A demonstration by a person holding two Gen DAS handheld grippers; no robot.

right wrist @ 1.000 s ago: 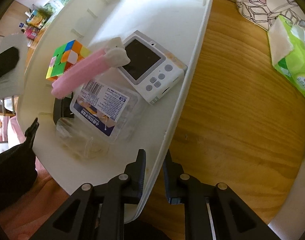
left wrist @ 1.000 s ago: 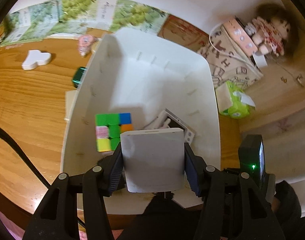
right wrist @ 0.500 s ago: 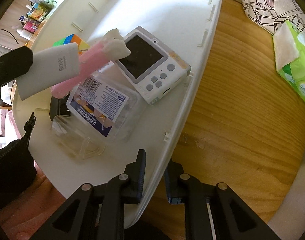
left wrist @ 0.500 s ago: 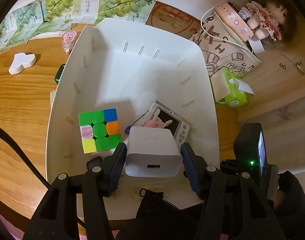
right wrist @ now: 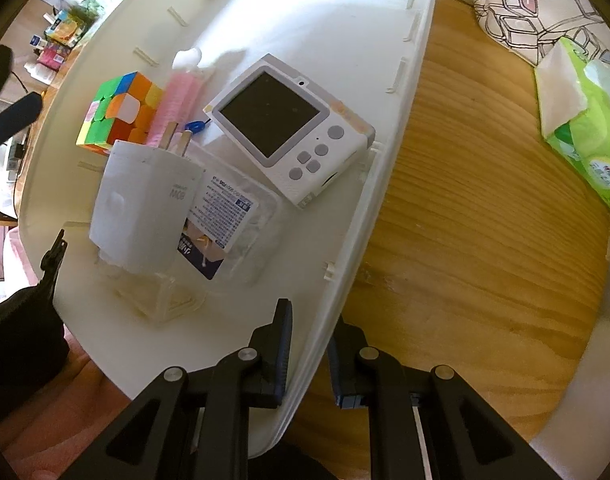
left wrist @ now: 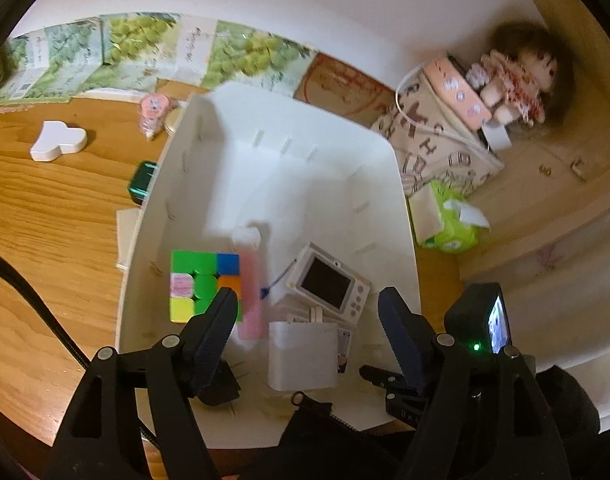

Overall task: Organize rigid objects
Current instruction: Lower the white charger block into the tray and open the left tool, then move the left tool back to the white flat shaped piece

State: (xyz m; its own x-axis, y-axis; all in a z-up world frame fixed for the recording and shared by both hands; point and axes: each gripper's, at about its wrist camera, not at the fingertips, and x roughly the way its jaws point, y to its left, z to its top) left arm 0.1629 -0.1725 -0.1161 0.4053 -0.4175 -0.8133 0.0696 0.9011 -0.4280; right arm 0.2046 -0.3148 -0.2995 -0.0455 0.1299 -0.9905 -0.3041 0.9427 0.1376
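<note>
Left gripper (left wrist: 305, 312): jaws wide, nothing pressed between them; they have just been opening, and the white plastic charger block (left wrist: 303, 354) they held earlier now lies in the white plastic bin (left wrist: 401, 184), at its near edge.
Charger block: leans on a clear labelled plastic box (right wrist: 229, 216) (prongs toward the multicoloured puzzle cube (right wrist: 117, 110)); it could topple onto the cube if bumped.
Right gripper (right wrist: 309, 354): jaws narrow, clamped on the bin's right wall as before; a slip would tip the bin on the wooden table (right wrist: 485, 240).
</note>
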